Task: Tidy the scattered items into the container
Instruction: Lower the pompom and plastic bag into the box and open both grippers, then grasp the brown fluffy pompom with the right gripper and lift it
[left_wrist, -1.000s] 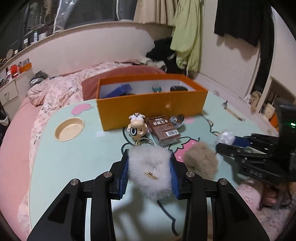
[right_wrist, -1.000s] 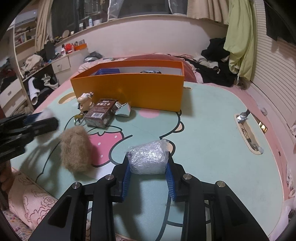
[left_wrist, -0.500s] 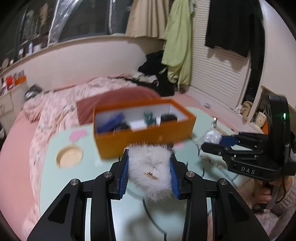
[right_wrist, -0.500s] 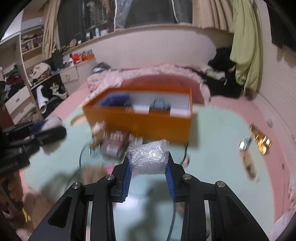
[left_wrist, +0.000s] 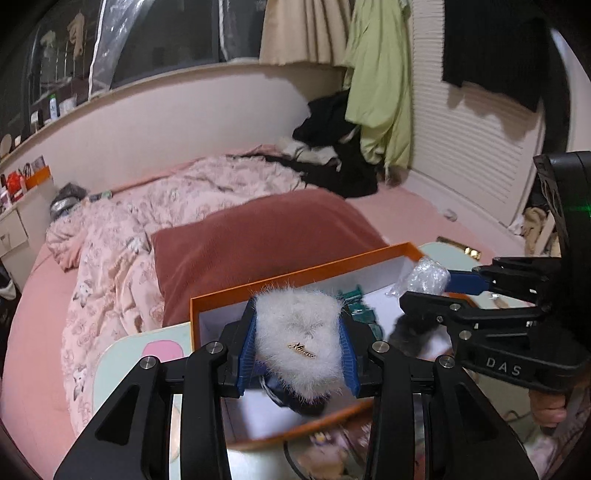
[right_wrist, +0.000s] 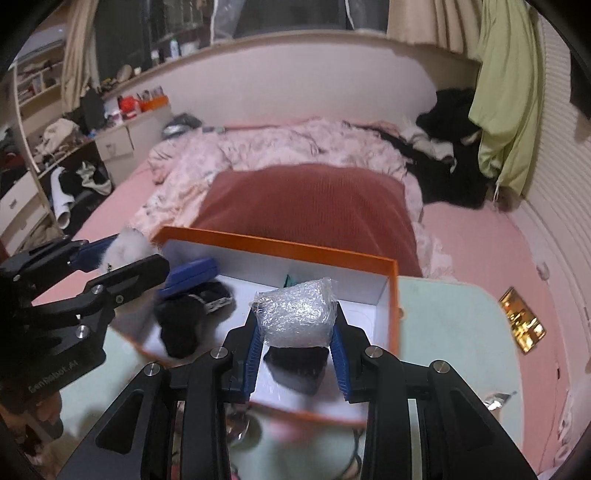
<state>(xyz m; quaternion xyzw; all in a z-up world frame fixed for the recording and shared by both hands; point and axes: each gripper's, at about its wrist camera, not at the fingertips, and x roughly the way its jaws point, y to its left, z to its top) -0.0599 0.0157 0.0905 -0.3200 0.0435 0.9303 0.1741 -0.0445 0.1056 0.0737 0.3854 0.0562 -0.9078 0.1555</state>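
My left gripper (left_wrist: 298, 345) is shut on a white fluffy hair clip (left_wrist: 297, 341) with a small gold tag, held above the left part of the orange box (left_wrist: 295, 275). My right gripper (right_wrist: 295, 325) is shut on a clear bubble-wrap bundle (right_wrist: 295, 314), held over the right part of the orange box (right_wrist: 280, 245). Each gripper shows in the other's view: the right gripper (left_wrist: 428, 282) beside the left, the left gripper (right_wrist: 114, 256) at the box's left end. Inside the white-lined box lie a blue case (right_wrist: 190, 275), a black fluffy item (right_wrist: 181, 325), a black object (right_wrist: 297, 367) and a teal thing (left_wrist: 356, 295).
The box stands on a mint-green table (right_wrist: 450, 332) at its far edge. Beyond it is a bed with a dark red pillow (left_wrist: 258, 236) and pink floral quilt (left_wrist: 110, 251). A gold item (right_wrist: 522, 326) and a crumpled foil piece (right_wrist: 496, 400) lie to the right.
Both grippers rose and travelled forward with their loads, from above the table in front of the box to above its open top. The items left on the table dropped out of view.
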